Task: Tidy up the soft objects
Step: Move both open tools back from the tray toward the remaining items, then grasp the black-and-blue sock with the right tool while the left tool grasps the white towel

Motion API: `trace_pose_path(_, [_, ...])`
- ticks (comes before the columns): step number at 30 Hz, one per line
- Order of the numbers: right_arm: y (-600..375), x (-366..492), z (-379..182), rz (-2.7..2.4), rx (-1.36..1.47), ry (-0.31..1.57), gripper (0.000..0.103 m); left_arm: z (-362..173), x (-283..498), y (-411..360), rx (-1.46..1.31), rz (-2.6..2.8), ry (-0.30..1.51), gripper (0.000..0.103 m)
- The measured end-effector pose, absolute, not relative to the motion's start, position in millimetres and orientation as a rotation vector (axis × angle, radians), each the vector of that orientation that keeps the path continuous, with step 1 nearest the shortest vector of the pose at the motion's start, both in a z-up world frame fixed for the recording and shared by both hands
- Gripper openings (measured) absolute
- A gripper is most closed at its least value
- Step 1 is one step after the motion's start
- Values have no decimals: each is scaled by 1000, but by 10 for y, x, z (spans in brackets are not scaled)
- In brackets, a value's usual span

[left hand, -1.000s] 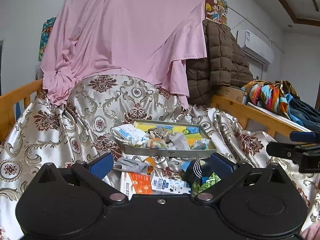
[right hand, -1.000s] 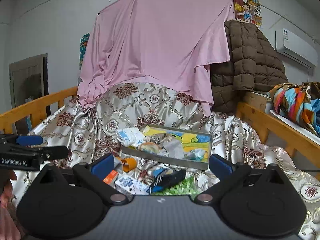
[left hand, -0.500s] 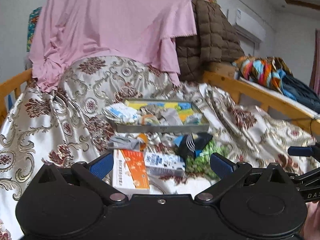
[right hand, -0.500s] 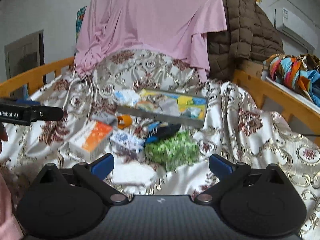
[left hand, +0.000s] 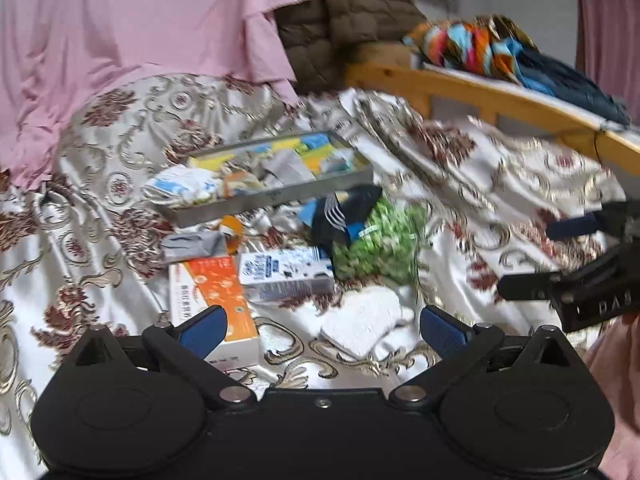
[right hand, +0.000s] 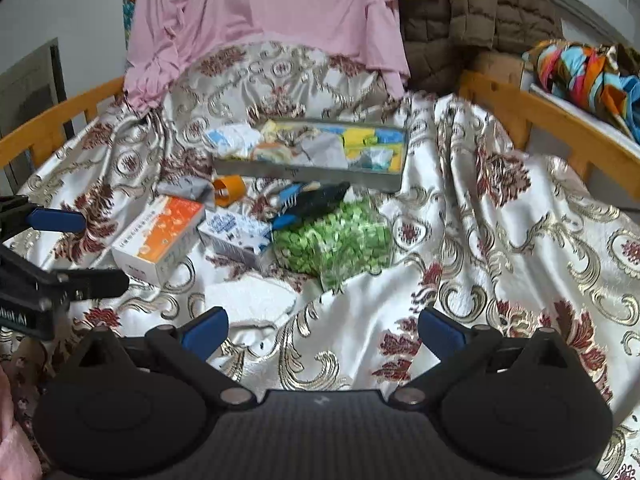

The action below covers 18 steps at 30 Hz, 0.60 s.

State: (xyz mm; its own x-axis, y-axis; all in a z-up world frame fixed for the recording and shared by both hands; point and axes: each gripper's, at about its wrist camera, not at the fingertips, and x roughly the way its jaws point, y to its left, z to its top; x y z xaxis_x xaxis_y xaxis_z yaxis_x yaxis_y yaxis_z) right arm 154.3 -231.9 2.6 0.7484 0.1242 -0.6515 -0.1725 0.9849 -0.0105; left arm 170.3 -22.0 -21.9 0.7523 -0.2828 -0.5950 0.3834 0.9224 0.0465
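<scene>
Socks [right hand: 308, 200] beside tray [right hand: 304, 174]; box [right hand: 160, 236] print illegible.

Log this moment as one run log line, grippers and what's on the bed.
left gripper open, empty | right gripper open, empty | tray holds soft items | white cloth nearest, untouched

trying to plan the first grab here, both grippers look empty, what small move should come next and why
Probably ease the left gripper down onto the white cloth. Both it and the right gripper are open and empty, and that cloth is the nearest soft thing, lying loose on the bedspread outside the tray.
</scene>
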Motion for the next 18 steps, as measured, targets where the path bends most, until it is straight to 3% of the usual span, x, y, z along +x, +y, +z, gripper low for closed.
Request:
trace_pose_path(9, [-2336,1951,-170,142,-60,841,103,-480,2051,-367,218,-447,710,102])
trace_pose_path(18, [-2273,2227,-186,124,-68,732,103,-725,2296,-522,315,-496,773,102])
